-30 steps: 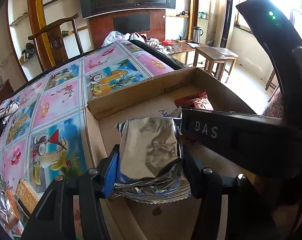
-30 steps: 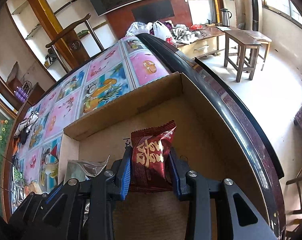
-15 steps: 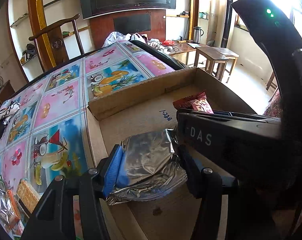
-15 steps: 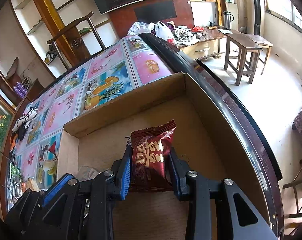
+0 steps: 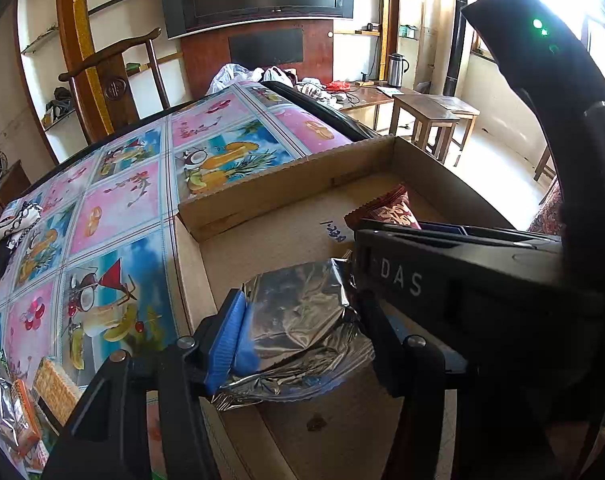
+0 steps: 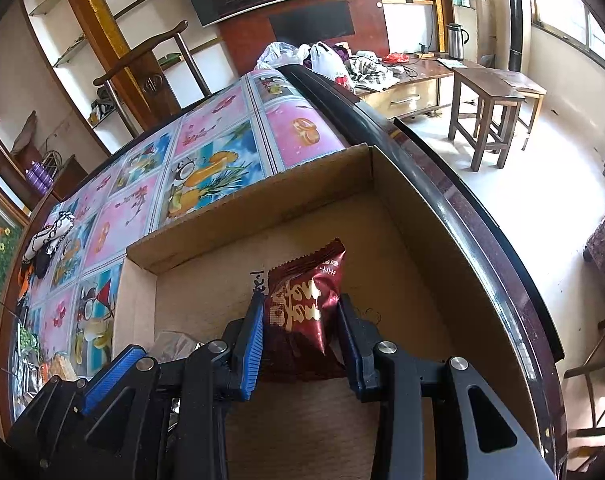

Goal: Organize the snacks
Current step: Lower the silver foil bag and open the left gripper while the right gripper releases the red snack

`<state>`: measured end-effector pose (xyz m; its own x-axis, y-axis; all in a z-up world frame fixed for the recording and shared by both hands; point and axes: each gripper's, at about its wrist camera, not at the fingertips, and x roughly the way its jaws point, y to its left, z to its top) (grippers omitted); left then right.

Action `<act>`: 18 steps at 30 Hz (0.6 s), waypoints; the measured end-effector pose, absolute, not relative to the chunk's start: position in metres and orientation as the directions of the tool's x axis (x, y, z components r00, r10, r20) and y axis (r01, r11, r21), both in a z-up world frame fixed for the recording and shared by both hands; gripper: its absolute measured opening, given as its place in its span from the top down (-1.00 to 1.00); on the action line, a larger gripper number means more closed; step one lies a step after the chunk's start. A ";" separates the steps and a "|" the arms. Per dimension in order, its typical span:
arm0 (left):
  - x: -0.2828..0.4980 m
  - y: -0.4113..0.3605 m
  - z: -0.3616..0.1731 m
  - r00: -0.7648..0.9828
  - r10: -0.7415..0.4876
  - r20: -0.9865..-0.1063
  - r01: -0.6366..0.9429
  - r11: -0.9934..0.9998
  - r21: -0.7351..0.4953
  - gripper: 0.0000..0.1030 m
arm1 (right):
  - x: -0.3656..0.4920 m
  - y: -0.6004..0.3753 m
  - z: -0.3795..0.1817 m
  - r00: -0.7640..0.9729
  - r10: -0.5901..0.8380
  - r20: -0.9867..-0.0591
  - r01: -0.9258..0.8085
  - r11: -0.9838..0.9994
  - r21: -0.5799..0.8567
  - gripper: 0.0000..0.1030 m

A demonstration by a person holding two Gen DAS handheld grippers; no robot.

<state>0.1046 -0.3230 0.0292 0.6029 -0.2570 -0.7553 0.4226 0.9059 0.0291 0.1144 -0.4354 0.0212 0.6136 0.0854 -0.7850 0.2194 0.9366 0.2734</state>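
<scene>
Holding two snacks over the cardboard box (image 6: 386, 184), we have a packet in each gripper. Our left gripper (image 5: 298, 324) is clamped on a silver foil packet (image 5: 298, 312), which lies low against the box floor near its left wall. Our right gripper (image 6: 300, 320) pinches a dark red packet (image 6: 306, 296) — its jaws narrow, the packet upright between the blue pads above the box's middle. More snacks (image 5: 18, 404) lie on the desk (image 5: 118, 204) — left of the box.

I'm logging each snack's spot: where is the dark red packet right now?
In the right wrist view the dark red packet sits between the right gripper's pads, low inside the cardboard box.
</scene>
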 end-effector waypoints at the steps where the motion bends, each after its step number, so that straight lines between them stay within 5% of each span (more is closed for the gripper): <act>1: 0.105 -0.323 0.029 0.603 -0.257 -0.755 0.422 0.906 0.029 -0.09 | 0.114 -0.435 0.021 0.613 0.086 -0.785 0.220 0.936 0.274 0.28; 18: 0.106 -0.322 0.030 0.603 -0.256 -0.755 0.419 0.908 0.027 -0.16 | 0.110 -0.437 0.024 0.624 0.082 -0.777 0.231 0.931 0.284 0.26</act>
<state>0.1058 -0.3216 0.0295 0.6032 -0.2560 -0.7554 0.4190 0.9076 0.0270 0.1096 -0.4372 0.0242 0.6245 0.0822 -0.7767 0.2305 0.9308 0.2838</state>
